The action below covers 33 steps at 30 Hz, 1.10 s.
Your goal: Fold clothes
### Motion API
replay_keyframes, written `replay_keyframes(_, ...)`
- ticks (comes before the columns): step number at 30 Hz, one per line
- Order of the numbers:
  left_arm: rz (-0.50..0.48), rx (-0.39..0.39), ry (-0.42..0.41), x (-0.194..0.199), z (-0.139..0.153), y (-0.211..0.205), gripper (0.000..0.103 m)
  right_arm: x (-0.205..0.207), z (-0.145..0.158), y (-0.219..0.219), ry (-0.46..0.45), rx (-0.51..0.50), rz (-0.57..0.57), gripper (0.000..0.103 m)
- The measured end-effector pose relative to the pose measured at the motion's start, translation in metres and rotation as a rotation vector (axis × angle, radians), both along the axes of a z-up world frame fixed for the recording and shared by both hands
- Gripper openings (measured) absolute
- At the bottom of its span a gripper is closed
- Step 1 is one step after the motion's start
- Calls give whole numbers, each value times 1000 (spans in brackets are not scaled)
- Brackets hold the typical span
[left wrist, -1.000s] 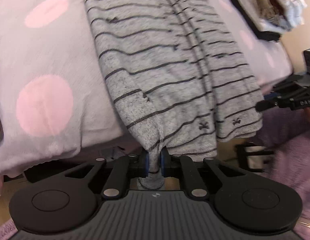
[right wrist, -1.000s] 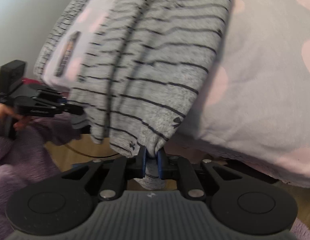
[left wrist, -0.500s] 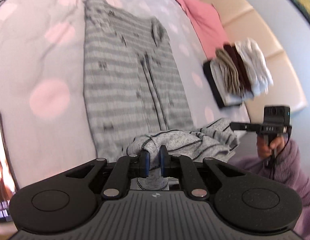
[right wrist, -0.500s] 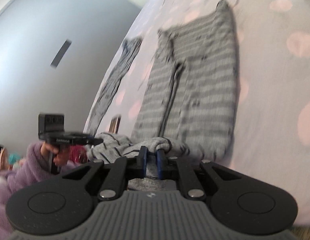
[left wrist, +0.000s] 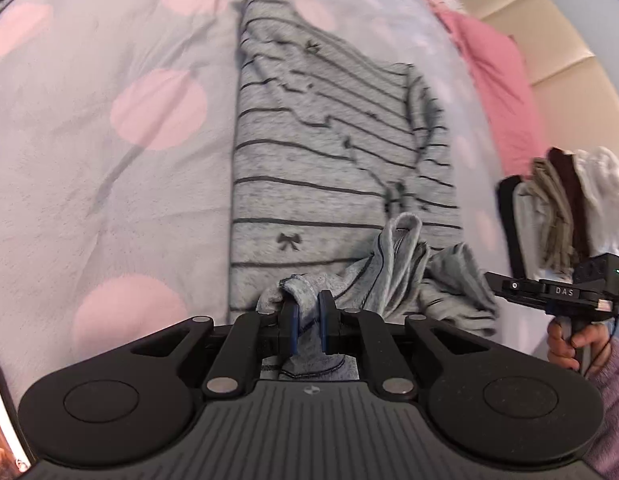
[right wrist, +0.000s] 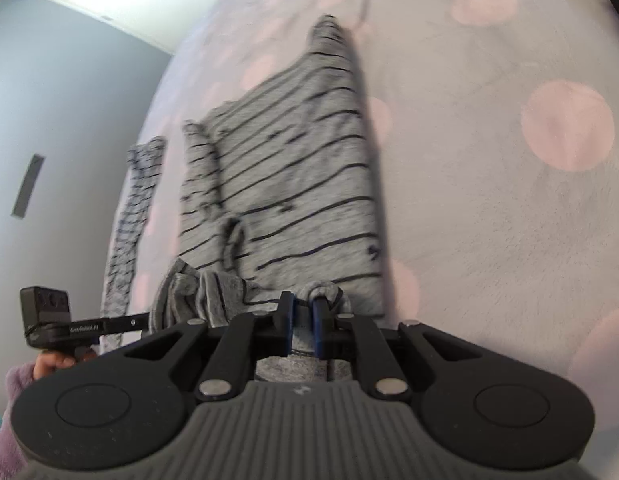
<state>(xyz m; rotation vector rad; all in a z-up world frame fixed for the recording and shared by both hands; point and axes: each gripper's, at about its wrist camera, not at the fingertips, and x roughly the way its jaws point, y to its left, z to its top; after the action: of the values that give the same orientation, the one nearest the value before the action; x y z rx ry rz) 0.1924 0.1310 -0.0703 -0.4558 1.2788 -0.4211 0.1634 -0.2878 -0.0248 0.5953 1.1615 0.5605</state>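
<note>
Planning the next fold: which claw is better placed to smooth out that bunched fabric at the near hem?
Probably the right claw. Both claws grip the garment's near hem, but the bunch lies between them, nearer the right one; the left claw holds the flatter corner, so it can anchor.

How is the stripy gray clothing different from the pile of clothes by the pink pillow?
The stripy gray garment lies spread long and flat on the spotted blanket; the folded pile is a neat stack. The garment's end is bunched in both tongs; the pile is untouched. Both rest on the bed.
</note>
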Motion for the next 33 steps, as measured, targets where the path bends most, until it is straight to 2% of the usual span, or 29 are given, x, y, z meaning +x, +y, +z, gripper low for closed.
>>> replay_keyframes(4, 39, 8, 25, 3, -3, -3, 8, 12, -11, 3, 39, -22, -39, 14)
replay_keyframes(5, 42, 14, 24, 2, -1, -4, 9, 15, -14, 3, 49, -28, -48, 18)
replay_keyframes(7, 38, 29, 8, -2, 6, -6, 11, 21, -20, 5, 69, -39, -68, 35)
replay_keyframes(9, 39, 48, -19, -8, 16, -8, 17, 22, -16, 9, 59, -64, -68, 61)
replay_keyframes(10, 50, 61, -43, -13, 22, -7, 21, 19, -6, 14, 28, -98, -51, 65)
replay_keyframes(11, 63, 75, -69, -18, 29, -7, 30, 14, 3, 19, -12, -129, -29, 69)
replay_keyframes(12, 75, 90, -95, -23, 36, -8, 37, 9, 13, 25, -54, -159, -8, 69)
replay_keyframes(13, 81, 103, -124, -29, 44, -9, 49, 3, 22, 29, -89, -181, 5, 69)
replay_keyframes(17, 31, 150, -243, -55, 69, -23, 50, -25, 51, 46, -215, -266, 34, 70)
replay_keyframes(21, -53, 228, -377, -86, 83, -42, 52, -62, 66, 68, -344, -360, 120, 68)
replay_keyframes(22, -76, 243, -409, -94, 84, -47, 57, -71, 66, 74, -372, -380, 152, 65)
replay_keyframes(24, -99, 262, -438, -108, 82, -55, 58, -88, 62, 84, -422, -412, 209, 55)
replay_keyframes(25, -106, 270, -449, -115, 78, -59, 59, -94, 58, 89, -441, -427, 230, 45)
replay_keyframes(26, -109, 285, -463, -121, 75, -64, 59, -100, 53, 93, -455, -446, 242, 31)
replay_keyframes(27, -110, 305, -479, -127, 71, -70, 59, -102, 47, 96, -451, -462, 248, 24)
replay_keyframes(30, -150, 356, -528, -144, 57, -88, 59, -103, 28, 105, -413, -495, 251, 23)
replay_keyframes(33, -188, 401, -497, -151, 36, -105, 59, -99, 13, 113, -388, -541, 251, 24)
